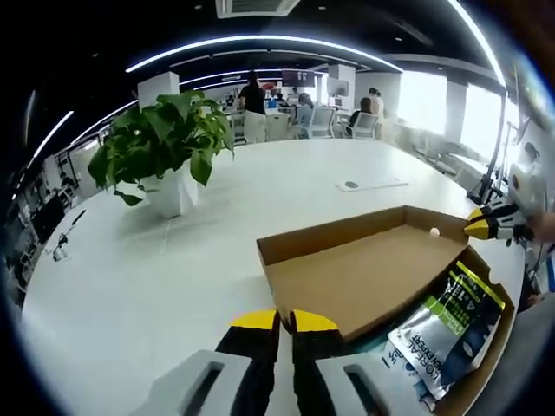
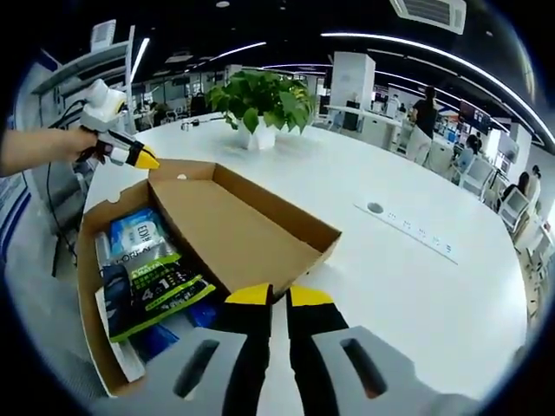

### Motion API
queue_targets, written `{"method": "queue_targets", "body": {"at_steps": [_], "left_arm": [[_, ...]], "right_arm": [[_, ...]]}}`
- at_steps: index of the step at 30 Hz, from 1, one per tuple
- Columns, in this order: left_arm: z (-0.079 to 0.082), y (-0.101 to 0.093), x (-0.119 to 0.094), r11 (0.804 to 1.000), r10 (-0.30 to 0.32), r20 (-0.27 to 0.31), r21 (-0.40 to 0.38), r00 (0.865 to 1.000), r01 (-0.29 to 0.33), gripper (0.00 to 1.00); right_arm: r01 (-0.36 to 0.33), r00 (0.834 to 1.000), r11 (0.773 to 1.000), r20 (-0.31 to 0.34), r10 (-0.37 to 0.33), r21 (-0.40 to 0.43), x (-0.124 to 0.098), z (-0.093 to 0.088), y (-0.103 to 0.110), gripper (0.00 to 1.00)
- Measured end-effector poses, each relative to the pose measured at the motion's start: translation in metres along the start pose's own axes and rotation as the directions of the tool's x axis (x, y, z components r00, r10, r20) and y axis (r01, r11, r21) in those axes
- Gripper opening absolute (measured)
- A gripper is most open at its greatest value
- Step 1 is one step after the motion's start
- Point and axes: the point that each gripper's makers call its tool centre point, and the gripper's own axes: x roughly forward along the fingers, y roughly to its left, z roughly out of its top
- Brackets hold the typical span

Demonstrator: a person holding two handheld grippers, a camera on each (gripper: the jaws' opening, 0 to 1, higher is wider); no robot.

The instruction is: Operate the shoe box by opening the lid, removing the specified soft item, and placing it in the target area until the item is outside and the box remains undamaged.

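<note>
Standing with the shoe box (image 2: 217, 234) lid (image 2: 247, 230) already open, you hold both hand-held grippers, left (image 1: 284, 322) and right (image 2: 279, 296), pressed together; soft packets (image 2: 143, 277) remain inside, near the surface (image 2: 434, 286) edge.

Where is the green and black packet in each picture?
Left gripper view: the green and black packet lies at lower right, inside the open box, right of the raised lid.
Right gripper view: the packet lies at lower left, inside the box, left of the lid.
Shared landmark: the potted plant on the white table.
</note>
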Motion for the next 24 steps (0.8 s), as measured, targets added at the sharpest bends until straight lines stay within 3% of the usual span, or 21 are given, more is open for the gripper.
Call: {"method": "queue_targets", "body": {"at_steps": [5,18,24], "left_arm": [[-0.001,-0.001,-0.002,1.000,-0.003,-0.004,0.010,1.000,0.003,0.09],[0.009,-0.001,-0.033,1.000,-0.004,0.018,0.017,1.000,0.004,0.20],[0.007,-0.007,-0.044,1.000,-0.008,0.017,0.021,1.000,0.007,0.22]], "right_arm": [[-0.003,1.000,1.000,-0.012,0.003,-0.009,-0.003,-0.001,0.002,0.07],[-0.030,0.999,0.994,-0.007,0.031,0.104,-0.027,-0.004,0.023,0.13],[-0.057,0.998,0.991,-0.021,0.060,0.118,-0.034,-0.005,0.038,0.15]]}}
